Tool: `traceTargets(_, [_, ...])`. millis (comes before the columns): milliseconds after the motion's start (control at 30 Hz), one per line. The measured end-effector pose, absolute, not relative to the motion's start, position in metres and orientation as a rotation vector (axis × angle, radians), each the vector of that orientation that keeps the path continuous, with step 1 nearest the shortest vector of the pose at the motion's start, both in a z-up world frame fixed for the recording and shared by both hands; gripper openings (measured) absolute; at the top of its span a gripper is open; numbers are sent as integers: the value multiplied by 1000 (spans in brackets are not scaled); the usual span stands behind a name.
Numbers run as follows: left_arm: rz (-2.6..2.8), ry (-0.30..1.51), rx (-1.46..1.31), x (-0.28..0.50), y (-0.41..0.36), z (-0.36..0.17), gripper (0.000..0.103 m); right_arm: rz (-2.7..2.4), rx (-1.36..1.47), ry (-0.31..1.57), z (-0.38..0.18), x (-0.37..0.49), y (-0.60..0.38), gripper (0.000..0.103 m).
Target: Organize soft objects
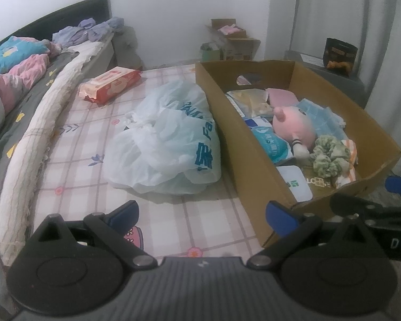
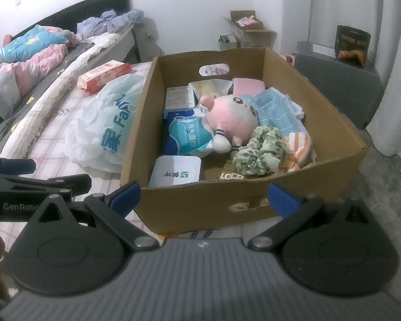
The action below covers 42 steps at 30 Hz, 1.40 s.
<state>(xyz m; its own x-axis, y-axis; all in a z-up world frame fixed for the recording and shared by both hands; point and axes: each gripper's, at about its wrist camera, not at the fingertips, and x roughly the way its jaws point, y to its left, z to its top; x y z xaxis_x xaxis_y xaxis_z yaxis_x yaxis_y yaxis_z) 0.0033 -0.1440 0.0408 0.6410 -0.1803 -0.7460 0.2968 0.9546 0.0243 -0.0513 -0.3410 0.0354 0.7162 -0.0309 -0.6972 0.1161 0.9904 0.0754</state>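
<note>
Bed point(image 1: 74, 144) with checked sheet extends ahead and left of both tools; cardboard box point(image 2: 334, 165) sits on it directly ahead of the right tool point(image 2: 205, 199), ahead-right of the left tool point(image 1: 201, 215); white plastic bag point(image 1: 168, 144) lies ahead of the left tool, touching the box's left wall; red tissue pack point(image 1: 112, 84) lies farther ahead-left, apart; inside the box: pink plush toy point(image 2: 232, 120), blue cloth point(image 2: 275, 109), green scrunchie point(image 2: 259, 151), packets; both tools spread wide, holding nothing.
</note>
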Motion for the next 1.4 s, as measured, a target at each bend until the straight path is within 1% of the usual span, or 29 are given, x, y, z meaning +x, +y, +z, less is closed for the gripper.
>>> traceTargets(1400, [-269,839,145,5,-144,40,101,-78,123,771,36,-48,-340,102])
